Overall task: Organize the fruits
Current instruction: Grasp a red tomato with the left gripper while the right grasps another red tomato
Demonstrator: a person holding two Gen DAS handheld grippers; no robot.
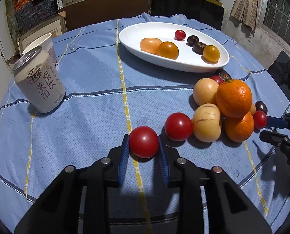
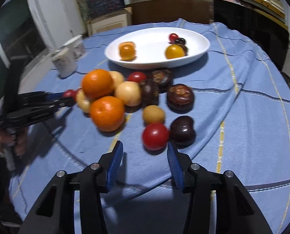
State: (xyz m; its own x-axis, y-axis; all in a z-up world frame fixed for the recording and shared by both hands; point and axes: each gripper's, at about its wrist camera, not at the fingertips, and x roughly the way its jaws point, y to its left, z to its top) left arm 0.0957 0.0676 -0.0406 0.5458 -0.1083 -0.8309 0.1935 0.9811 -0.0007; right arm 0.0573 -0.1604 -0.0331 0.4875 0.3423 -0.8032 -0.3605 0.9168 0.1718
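White dish [image 1: 219, 63] (small fruits [image 1: 168, 50] inside)

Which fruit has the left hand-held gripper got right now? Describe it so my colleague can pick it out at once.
Start from the white oval dish on the blue checked tablecloth, then come toward the camera past the fruit pile. The round glossy red tomato sits clamped between the blue pads of the left hand-held gripper. A second red tomato nearby touches the pile; this one lies apart.

A round table is covered by a blue checked cloth [image 1: 98, 105]. Left of the white oval dish [image 1: 129, 37], a can [image 1: 40, 81] and paper cup [image 1: 44, 42] are stood; nearer, loose fruit [image 2: 129, 95] is heaped.
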